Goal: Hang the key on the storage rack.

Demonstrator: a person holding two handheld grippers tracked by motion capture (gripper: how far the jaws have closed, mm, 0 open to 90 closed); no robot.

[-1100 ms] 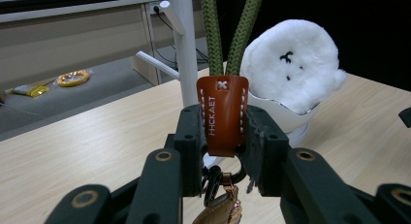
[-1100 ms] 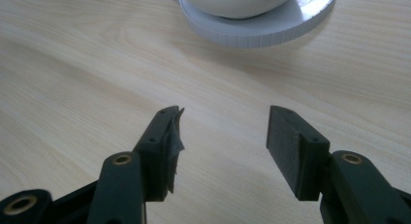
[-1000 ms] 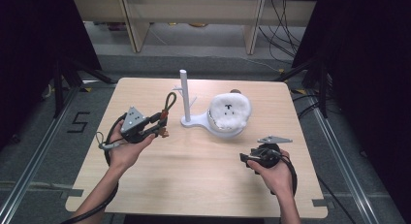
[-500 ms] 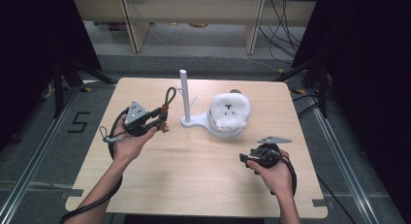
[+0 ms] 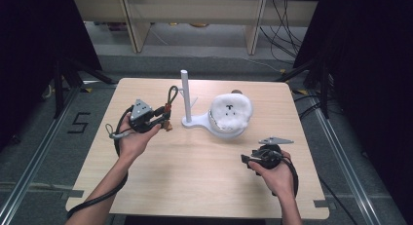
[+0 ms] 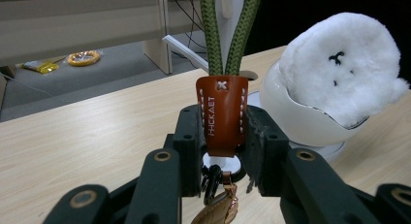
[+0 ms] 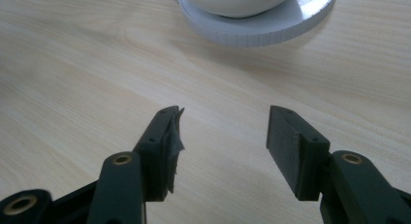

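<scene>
My left gripper (image 5: 161, 121) is shut on a key strap. Its pads press the brown leather tab (image 6: 221, 112), the olive rope loop (image 5: 171, 97) stands up from the jaws, and a metal ring and clasp (image 6: 220, 178) hang below. The loop is just left of the white post (image 5: 185, 91) of a stand with a flat base (image 5: 195, 121). A white bowl (image 5: 220, 128) on that base holds a fluffy white plush (image 5: 232, 108) with a small black face. My right gripper (image 5: 246, 161) hovers low over the table (image 5: 195, 176) at the front right, open, with nothing between its fingers (image 7: 165, 146).
The stand's round base rim (image 7: 261, 30) lies ahead of the right jaws. Beyond the table's far edge are shelf legs (image 5: 129, 25) and cables (image 5: 287, 20) on the floor. A taped "5" (image 5: 79, 122) marks the floor at the left.
My left hand has carried the key strap a little to the right, closer to the white post. The right hand has stayed where it was.
</scene>
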